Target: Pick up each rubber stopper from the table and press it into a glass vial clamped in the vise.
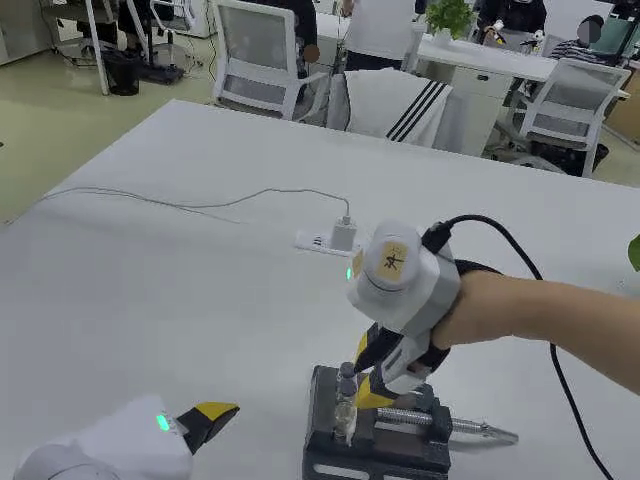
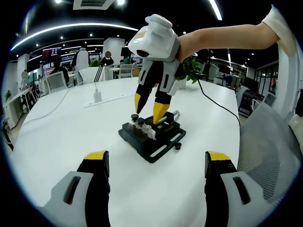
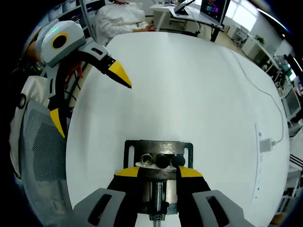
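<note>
The left hand-held gripper (image 2: 157, 156) and right hand-held gripper (image 3: 158, 172) both gape empty. The stoppers (image 3: 162, 161) look light and squashy, so I'd pinch the sides. The unplugged glass vial (image 3: 147, 160) in the vise (image 3: 132, 146) looks brittle.

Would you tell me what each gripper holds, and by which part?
Nothing is held: the left gripper is open and empty, the right gripper open over the vise.

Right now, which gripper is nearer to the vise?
Right. The right gripper is directly above the vise, jaws pointing down at the vials; the left gripper hangs off to the side, clearly apart from it.
</note>
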The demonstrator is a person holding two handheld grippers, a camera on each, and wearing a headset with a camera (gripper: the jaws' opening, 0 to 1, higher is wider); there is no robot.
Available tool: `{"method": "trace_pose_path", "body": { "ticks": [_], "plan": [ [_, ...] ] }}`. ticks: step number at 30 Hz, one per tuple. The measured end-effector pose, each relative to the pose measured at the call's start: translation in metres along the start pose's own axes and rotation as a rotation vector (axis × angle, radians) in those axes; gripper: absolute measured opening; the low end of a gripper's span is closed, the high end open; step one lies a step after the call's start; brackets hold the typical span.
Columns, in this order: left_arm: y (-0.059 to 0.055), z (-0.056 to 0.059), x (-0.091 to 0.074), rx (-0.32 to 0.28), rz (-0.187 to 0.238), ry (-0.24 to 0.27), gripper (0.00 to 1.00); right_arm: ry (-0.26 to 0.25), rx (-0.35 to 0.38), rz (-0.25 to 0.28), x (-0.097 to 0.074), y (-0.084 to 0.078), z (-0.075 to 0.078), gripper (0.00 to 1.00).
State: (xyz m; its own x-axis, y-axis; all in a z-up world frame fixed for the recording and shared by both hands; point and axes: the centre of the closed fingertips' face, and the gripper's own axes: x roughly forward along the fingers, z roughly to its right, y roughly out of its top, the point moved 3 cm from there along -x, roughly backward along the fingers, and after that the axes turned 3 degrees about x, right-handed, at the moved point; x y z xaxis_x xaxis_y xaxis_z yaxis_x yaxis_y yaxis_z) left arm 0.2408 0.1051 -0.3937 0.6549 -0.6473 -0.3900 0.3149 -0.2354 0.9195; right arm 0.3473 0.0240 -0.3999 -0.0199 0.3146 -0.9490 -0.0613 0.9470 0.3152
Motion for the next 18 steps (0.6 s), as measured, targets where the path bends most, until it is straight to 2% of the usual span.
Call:
{"method": "trace_pose_path", "body": {
  "ticks": [2,6,13,18],
  "plan": [
    [0.001,0.000,0.000,0.002,0.000,-0.002,0.81,0.004,0.012,0.017,-0.002,-0.003,-0.004,0.36],
    [0.002,0.001,0.000,0.008,-0.001,-0.005,0.81,0.002,0.010,0.063,-0.004,-0.008,-0.012,0.42],
    [0.004,0.002,0.000,0.020,-0.004,-0.010,0.81,-0.004,0.022,0.121,-0.011,-0.018,-0.028,0.42],
    [0.004,0.003,0.000,0.026,-0.004,-0.012,0.81,-0.001,0.010,0.130,-0.012,-0.027,-0.040,0.40]
  ]
}}
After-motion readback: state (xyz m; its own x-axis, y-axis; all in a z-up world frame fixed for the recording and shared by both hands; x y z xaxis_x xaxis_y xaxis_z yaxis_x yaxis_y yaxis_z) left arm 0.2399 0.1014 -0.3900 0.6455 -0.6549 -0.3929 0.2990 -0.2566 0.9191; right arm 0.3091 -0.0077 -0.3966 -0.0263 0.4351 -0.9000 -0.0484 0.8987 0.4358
